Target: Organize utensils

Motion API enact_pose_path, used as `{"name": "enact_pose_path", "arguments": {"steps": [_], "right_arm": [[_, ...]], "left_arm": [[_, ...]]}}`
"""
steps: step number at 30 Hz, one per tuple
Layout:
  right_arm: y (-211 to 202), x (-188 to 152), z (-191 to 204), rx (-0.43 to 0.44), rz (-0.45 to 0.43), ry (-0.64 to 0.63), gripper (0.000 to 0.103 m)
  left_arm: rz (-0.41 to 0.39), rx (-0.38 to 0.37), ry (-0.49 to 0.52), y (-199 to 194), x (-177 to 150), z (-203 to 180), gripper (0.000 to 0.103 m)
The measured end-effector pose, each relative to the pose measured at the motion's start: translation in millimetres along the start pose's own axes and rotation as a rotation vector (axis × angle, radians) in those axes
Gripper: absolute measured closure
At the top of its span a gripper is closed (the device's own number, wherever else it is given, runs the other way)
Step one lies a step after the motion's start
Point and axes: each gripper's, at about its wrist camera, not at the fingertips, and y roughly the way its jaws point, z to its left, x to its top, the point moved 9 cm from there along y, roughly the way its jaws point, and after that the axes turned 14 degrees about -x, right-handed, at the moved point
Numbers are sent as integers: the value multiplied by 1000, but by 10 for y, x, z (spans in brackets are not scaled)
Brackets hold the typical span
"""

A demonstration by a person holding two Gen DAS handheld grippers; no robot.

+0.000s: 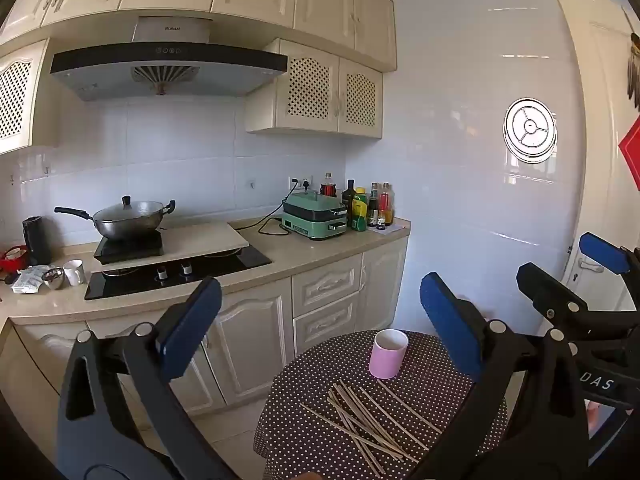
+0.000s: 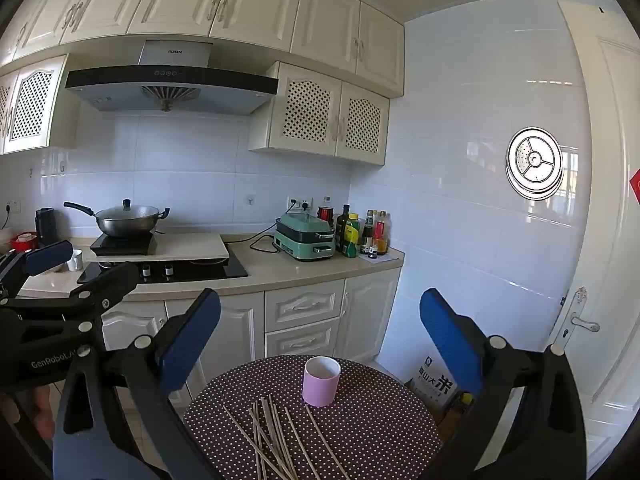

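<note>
Polka-dot table (image 2: 360, 432) (cream kitchen)

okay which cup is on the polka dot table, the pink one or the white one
The pink cup stands upright on the dotted table, beyond the wooden sticks. The white mug sits on the kitchen counter.

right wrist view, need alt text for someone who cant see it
An open right gripper hovers above a round polka-dot table holding a pink cup and scattered wooden sticks. The open left gripper shows at left; kitchen counter behind.
</note>
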Motion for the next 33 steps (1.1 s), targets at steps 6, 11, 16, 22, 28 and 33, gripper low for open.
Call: {"name": "enact_pose_path", "arguments": {"steps": [6, 11, 16, 22, 28, 33], "right_arm": [[-5, -1, 3, -1, 1, 0, 7], [16, 27, 35, -1, 2, 0, 7], [0, 9, 31, 1, 5, 1, 7], [-6, 19, 14, 2, 6, 2, 7], [26, 7, 15, 2, 9, 2, 7], [31, -2, 13, 2, 8, 3, 7]], "left_arm": [[-4, 3, 7, 0, 20, 11, 6], [-3, 0, 5, 22, 20, 38, 6], [-7, 2, 5, 9, 9, 28, 6], [-8, 1, 5, 2, -26, 22, 6], [-7, 0, 3, 2, -22, 17, 6], [-7, -2, 1, -10, -12, 28, 6]]}}
